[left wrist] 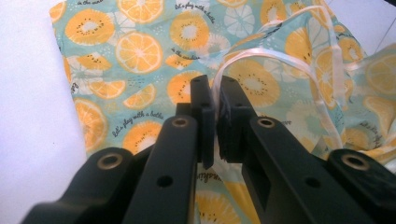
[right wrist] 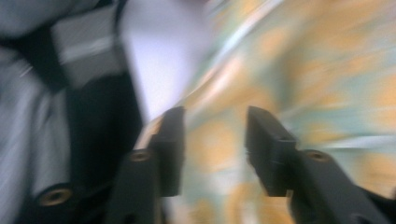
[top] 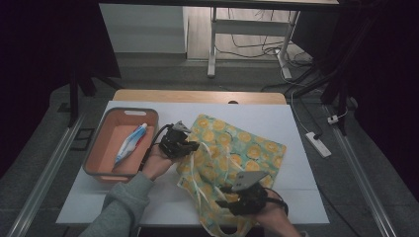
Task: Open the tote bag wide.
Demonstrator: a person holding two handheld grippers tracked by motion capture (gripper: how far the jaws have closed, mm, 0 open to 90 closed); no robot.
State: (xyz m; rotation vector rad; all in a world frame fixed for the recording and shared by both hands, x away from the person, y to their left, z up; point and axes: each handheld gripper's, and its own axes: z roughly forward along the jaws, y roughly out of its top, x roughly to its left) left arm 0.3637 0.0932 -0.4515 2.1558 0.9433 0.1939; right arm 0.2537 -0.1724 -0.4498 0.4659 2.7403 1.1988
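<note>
The left gripper (left wrist: 216, 100) pinched a white ribbon (left wrist: 280, 53) of the orange-print bag (top: 232, 153); at five o'clock, the right gripper (right wrist: 215, 135) gaped empty

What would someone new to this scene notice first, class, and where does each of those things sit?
The teal drawstring bag printed with orange slices lies crumpled at the middle of the white table. The left gripper is shut on the bag's white ribbon drawstring, while the right gripper, jaws apart, hovers over the bag's near edge. To the left sits an orange plastic basket holding a blue and white tube.
</note>
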